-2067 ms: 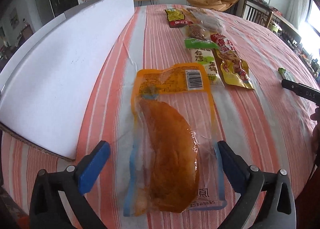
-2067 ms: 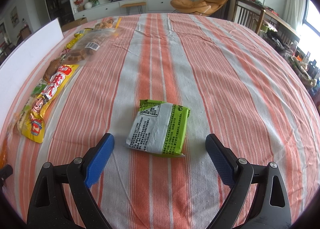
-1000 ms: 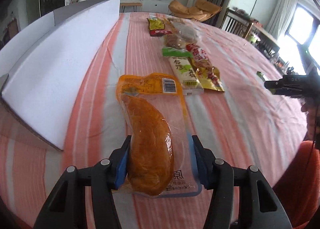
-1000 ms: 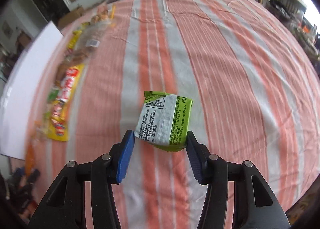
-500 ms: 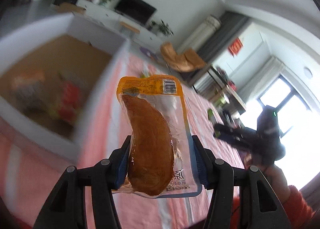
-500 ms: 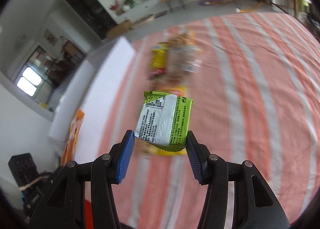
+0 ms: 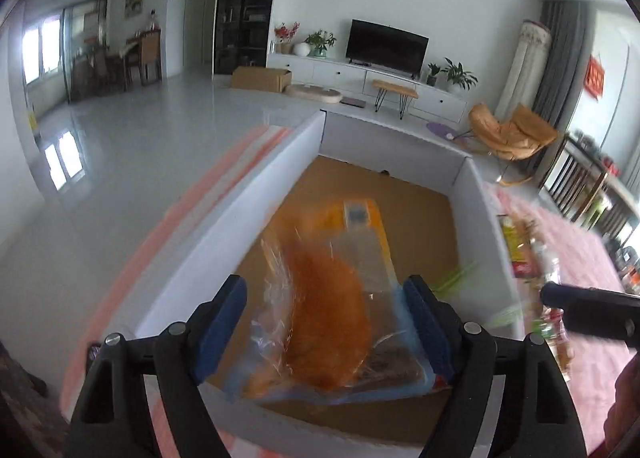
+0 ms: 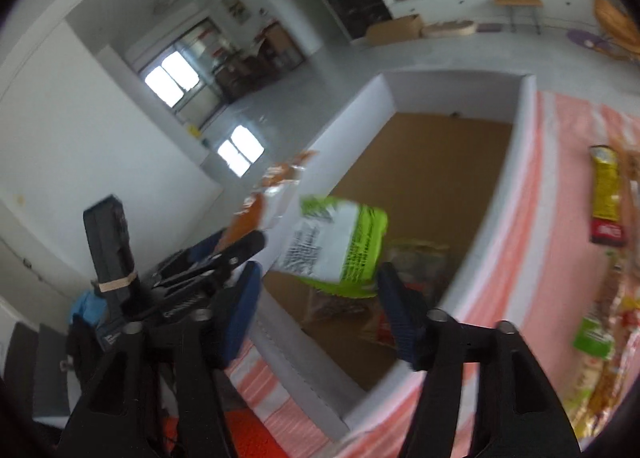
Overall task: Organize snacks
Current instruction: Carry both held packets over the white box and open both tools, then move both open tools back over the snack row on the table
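Bright daylight fills both fisheye views, with glare from blown-out windows (image 8: 172, 82) and their reflections on the glossy floor (image 7: 120, 146). Motion blur smears the snack packets (image 7: 320, 298) and striped tablecloth (image 8: 560, 162). Edges curve and darken at the corners.

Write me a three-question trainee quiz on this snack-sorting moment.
1. True or false: the left gripper clamps the orange pouch.
2. Over what is the green packet dropping? A) striped tablecloth B) white box C) floor
3. Fill in: snacks not yet sorted lie on the ____ tablecloth.

Key: 1. False; its jaws are opening, with the pouch loose between them. 2. B; the right gripper is opening too. 3. Striped.
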Available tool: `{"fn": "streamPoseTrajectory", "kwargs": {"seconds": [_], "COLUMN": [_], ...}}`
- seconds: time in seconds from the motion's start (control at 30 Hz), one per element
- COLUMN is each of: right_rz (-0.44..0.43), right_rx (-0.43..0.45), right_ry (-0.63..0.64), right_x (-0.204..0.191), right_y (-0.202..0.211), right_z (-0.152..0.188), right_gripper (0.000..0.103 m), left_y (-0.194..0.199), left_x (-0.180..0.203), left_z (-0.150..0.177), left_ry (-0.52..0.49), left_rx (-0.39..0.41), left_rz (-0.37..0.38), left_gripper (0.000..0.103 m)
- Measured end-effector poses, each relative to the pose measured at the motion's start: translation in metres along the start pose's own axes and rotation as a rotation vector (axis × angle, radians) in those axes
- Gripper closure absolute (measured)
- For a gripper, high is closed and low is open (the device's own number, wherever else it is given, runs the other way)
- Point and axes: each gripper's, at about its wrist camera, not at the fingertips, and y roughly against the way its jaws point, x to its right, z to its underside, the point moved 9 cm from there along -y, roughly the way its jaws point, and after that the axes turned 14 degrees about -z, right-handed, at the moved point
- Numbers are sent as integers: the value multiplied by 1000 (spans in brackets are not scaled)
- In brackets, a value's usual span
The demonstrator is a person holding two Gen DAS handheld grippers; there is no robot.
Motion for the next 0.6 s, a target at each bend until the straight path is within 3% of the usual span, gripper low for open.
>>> {"fn": "streamPoseTrajectory", "kwargs": {"seconds": [0.13, 0.27, 0.33, 0.43, 0.6], "right_rz": [-24, 58, 105, 267, 677], "right_rx": [-12, 43, 55, 60, 95], "right_ry": [-6, 16, 11, -1, -54], "right_x": [8, 34, 52, 100, 202], "right_y": [-11, 26, 50, 99, 220], "right_z": [9, 23, 35, 70, 145], "right_gripper": [22, 22, 22, 22, 22], "left_y": [-5, -15, -20, -36, -24], "left_x": [6, 27, 41, 56, 64], "left_z": [-4, -17, -10, 10, 23], "left_ry": [-20, -41, -68, -110, -125], "left_rx": [37, 125, 114, 8, 35], "left_rz": [-15, 33, 67, 99, 72], "left_gripper": [18, 15, 13, 13, 12]}}
